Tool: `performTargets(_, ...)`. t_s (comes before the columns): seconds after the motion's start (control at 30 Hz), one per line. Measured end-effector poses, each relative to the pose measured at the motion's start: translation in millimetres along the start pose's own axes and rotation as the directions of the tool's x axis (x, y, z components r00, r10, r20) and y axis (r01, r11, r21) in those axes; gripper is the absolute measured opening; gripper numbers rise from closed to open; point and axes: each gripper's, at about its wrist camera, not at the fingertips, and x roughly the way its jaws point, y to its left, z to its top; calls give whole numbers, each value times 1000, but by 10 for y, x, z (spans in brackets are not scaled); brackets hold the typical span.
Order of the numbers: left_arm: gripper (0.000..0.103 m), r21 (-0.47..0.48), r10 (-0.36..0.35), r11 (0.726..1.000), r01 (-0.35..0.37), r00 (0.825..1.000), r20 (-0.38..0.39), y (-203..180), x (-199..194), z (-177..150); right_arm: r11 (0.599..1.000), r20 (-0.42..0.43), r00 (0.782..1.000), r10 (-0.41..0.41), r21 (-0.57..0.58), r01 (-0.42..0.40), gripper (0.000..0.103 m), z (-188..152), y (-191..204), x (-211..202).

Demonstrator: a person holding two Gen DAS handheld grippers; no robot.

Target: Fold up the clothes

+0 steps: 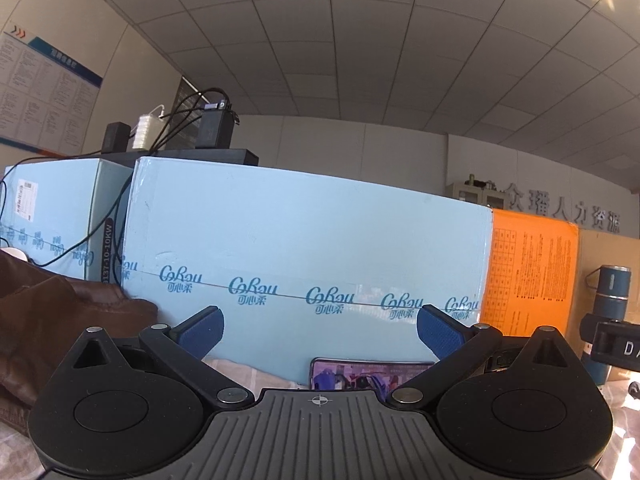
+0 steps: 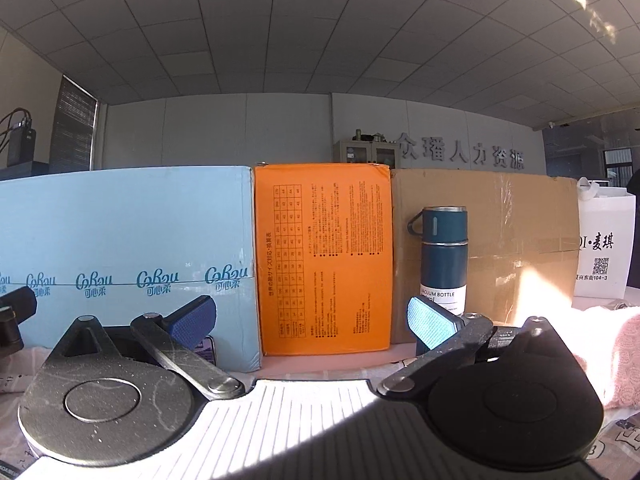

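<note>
You haven't started: left gripper (image 1: 320, 330) and right gripper (image 2: 312, 322) gape empty. Next, drop toward the fuzzy pink garment (image 2: 612, 356) off your right gripper's right.

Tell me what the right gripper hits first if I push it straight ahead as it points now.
Probably the orange box, standing dead ahead between the open right gripper fingers; depth is hard to judge.

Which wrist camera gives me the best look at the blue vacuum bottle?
The right wrist view: the vacuum bottle stands whole and upright before the cardboard box, label readable. The left wrist view shows it only at the right edge, partly hidden.
</note>
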Motion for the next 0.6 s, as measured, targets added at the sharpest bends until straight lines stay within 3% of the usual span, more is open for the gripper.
performTargets(0.27,103,34,7,999,-8,1000,29,-26,-6,-201,999,123,992,25,-35,-21,103,-377,177,-92)
performTargets(0.6,103,88,-22,996,18,998,51,-113,-55,-311,997,114,993,-26,69,18,103,-392,74,-92)
